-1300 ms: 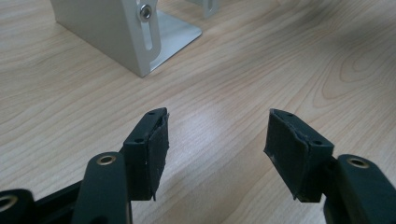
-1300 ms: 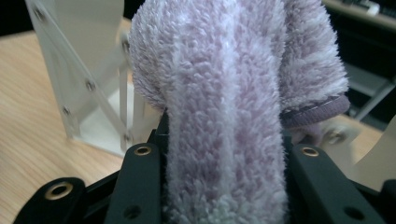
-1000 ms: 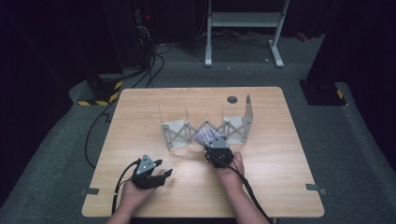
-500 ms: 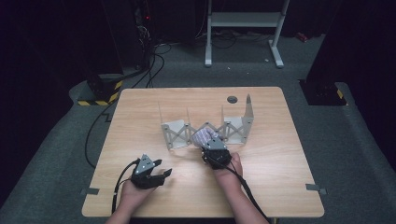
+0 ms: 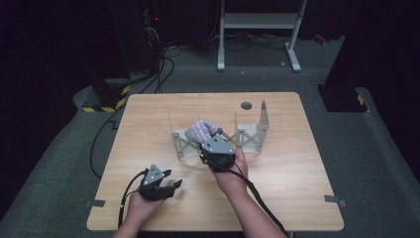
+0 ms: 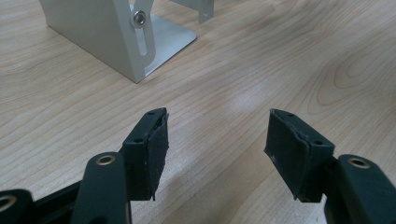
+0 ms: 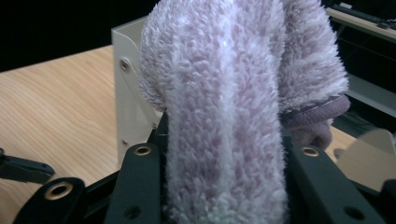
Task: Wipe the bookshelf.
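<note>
In the right gripper view the claw's pads are hidden behind the fluffy lilac cloth (image 7: 224, 116), whose top is cut off by the upper edge, while the metal rack (image 6: 116, 37) is cut off in the left gripper view.

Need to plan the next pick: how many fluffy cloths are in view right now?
1. The fluffy lilac cloth is clamped in the right gripper, lifted above the metal rack mid-table. More could be hidden behind the rack's panels; I can't tell.
</note>
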`<move>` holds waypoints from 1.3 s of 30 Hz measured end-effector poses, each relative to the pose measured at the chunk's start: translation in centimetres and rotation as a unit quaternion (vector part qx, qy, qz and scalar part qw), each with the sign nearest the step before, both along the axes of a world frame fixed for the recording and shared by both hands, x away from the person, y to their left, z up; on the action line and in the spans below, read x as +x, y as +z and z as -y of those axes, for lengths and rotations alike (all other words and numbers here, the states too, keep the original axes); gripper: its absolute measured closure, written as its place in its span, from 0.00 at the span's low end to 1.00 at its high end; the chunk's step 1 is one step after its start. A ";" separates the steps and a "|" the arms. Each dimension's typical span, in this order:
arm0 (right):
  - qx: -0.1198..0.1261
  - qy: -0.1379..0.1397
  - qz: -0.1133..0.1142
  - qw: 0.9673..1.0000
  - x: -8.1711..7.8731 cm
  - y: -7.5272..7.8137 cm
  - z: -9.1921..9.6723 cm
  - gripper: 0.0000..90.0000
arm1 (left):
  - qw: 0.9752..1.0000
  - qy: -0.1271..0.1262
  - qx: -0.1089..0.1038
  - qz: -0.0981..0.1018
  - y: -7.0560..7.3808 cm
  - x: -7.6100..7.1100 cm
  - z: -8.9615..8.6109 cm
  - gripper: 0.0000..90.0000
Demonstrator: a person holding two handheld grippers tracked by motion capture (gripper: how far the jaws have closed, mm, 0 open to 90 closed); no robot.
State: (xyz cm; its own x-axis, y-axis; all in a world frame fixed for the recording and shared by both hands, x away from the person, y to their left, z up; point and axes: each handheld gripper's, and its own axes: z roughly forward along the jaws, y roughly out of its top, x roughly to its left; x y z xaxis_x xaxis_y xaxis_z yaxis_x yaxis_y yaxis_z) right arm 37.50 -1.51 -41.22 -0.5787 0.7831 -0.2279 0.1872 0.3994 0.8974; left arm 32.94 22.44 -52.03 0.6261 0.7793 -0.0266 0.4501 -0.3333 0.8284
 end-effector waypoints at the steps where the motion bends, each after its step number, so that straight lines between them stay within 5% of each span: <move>1: -0.007 0.001 -0.008 1.000 0.3 -0.6 -0.5 0.68 | 1.000 0.002 0.000 0.000 0.0 0.0 0.0 0.43; 8: -0.040 -0.004 -0.062 0.997 1.5 -5.1 -1.3 0.69 | 1.000 0.003 -0.003 -0.001 -0.1 0.0 -0.1 0.43; 11: -0.069 -0.007 -0.104 0.992 2.1 -8.3 -1.7 0.69 | 1.000 0.002 -0.001 -0.002 -0.1 0.0 -0.1 0.43; 15: -0.088 -0.009 -0.134 0.987 2.4 -10.3 -1.8 0.69 | 1.000 0.002 -0.001 -0.005 -0.2 0.0 0.0 0.43; 18: -0.081 -0.009 -0.139 0.987 2.4 -10.9 -1.5 0.69 | 1.000 0.001 0.000 -0.006 -0.2 0.0 0.0 0.43; 22: -0.078 -0.010 -0.136 0.988 2.3 -10.4 -1.5 0.69 | 1.000 0.000 0.000 -0.008 -0.3 0.0 0.1 0.43; 28: -0.054 -0.008 -0.107 0.993 1.9 -8.2 -1.2 0.69 | 1.000 0.001 0.000 -0.009 -0.3 0.1 0.0 0.43; 33: -0.023 -0.005 -0.058 0.998 1.5 -4.4 -1.0 0.69 | 1.000 0.004 -0.001 -0.007 -0.2 0.1 -0.2 0.43; 39: 0.008 0.002 -0.007 1.000 0.9 -0.6 -1.2 0.69 | 1.000 0.017 -0.008 -0.003 0.1 0.2 -0.9 0.43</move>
